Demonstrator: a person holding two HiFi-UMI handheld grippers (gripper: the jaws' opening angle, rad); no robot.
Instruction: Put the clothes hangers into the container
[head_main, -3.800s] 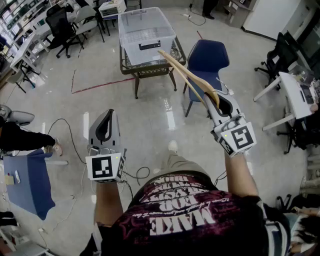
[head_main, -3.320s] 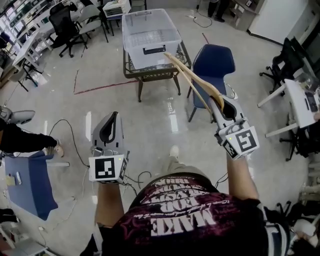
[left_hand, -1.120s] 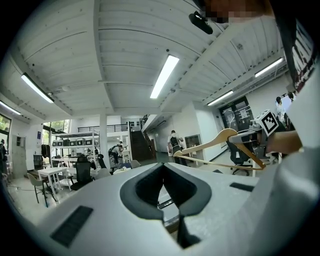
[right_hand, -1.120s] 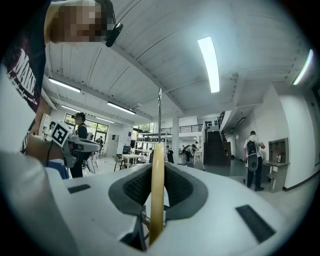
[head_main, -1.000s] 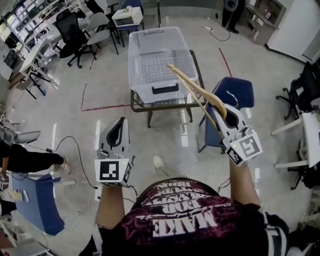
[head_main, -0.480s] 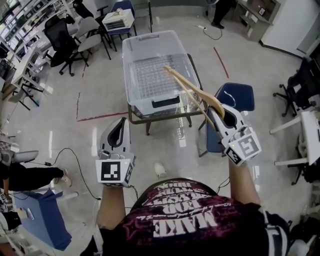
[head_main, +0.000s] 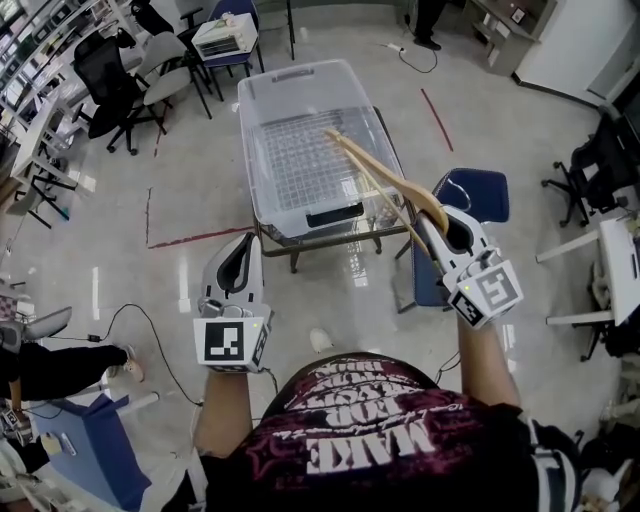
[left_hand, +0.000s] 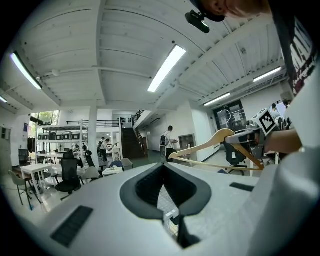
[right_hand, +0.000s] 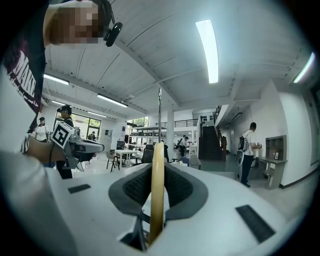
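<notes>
A wooden clothes hanger (head_main: 385, 180) sticks out forward from my right gripper (head_main: 437, 216), which is shut on its thick end. The hanger's far tip hangs over the clear plastic container (head_main: 245, 150), which stands on a small table (head_main: 322, 240) ahead. In the right gripper view the hanger (right_hand: 157, 190) stands edge-on between the jaws of the right gripper (right_hand: 159, 167). My left gripper (head_main: 243, 245) is held lower left of the container, shut and empty. In the left gripper view its tips (left_hand: 163, 166) meet, and the hanger (left_hand: 220, 141) shows at the right.
A blue chair (head_main: 478, 195) stands right of the table, under my right gripper. Office chairs (head_main: 100, 75) and desks fill the far left. A cable (head_main: 150, 330) lies on the floor at the left, near a blue seat (head_main: 100, 465). More desks are at the right edge.
The table and container have come much closer and lower in the head view. The hanger's tip, earlier short of the container, now reaches over it. Both grippers keep their hold and pose.
</notes>
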